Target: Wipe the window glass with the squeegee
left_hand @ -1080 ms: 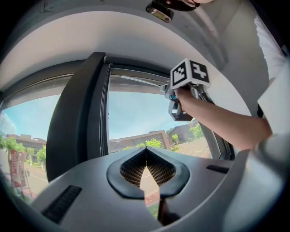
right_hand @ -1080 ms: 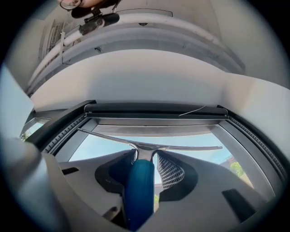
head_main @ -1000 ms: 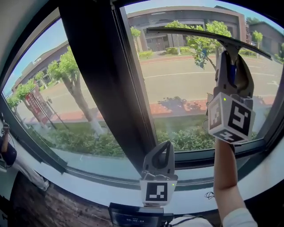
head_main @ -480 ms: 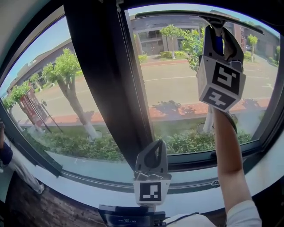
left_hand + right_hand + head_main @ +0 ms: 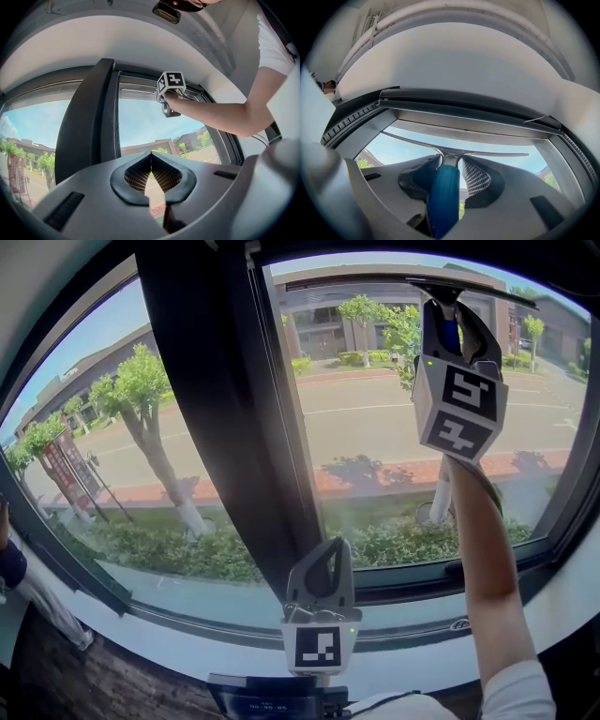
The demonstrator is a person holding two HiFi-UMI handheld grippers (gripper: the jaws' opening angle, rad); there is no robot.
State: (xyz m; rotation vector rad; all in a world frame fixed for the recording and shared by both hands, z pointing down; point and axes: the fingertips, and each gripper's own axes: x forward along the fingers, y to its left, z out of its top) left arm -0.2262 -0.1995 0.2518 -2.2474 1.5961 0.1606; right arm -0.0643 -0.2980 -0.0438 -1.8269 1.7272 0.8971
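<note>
My left gripper (image 5: 330,563), nearest and low by the sill (image 5: 187,638), has its jaws pressed together on nothing. My raised right gripper (image 5: 457,320) clamps the squeegee (image 5: 375,281) handle, with the blade across the top of the window glass (image 5: 375,437).

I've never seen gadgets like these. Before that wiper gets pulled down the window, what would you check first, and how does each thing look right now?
1. Grip: the right gripper has its jaws closed on the blue-handled squeegee: ok.
2. Start position: the squeegee's long thin blade lies just under the dark top frame of the window glass: ok.
3. Blade pressed flat on the glass: cannot tell.
4. Left gripper out of the way: shut, empty, held low near the white sill, far from the blade: ok.
5. Path down the pane: only the arm holding the tool shows in front of it: ok.
</note>
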